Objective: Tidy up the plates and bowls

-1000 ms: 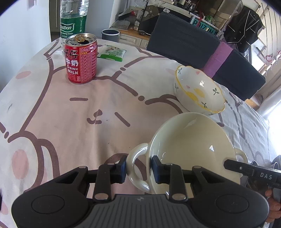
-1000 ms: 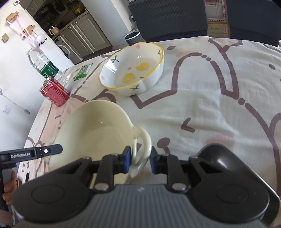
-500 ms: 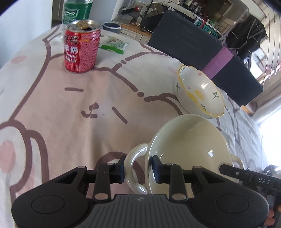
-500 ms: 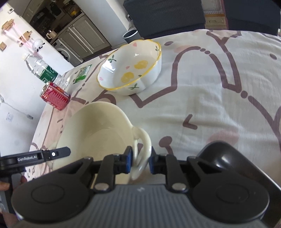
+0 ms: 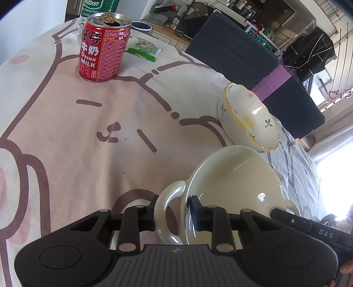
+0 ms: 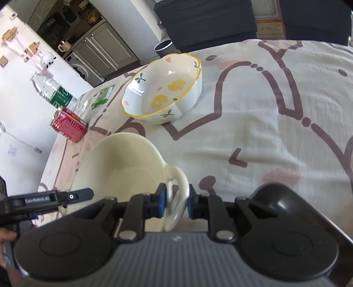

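A cream two-handled bowl (image 5: 238, 183) is held between both grippers above the tablecloth. My left gripper (image 5: 171, 212) is shut on its left handle (image 5: 165, 207). My right gripper (image 6: 175, 201) is shut on its right handle (image 6: 178, 189); the cream bowl (image 6: 119, 167) fills the lower left of the right wrist view. A white floral bowl with a yellow rim (image 5: 247, 119) sits on the table just beyond it and also shows in the right wrist view (image 6: 165, 90).
A red milk can (image 5: 102, 47), a water bottle (image 5: 97, 4) and a green packet (image 5: 144, 48) stand at the far left. A dark plate (image 6: 278, 198) lies under my right gripper. Dark chairs (image 5: 249, 59) line the table's far edge.
Both grippers have carried the cream bowl forward and a little up toward the floral bowl. The can looms closer in the left wrist view.
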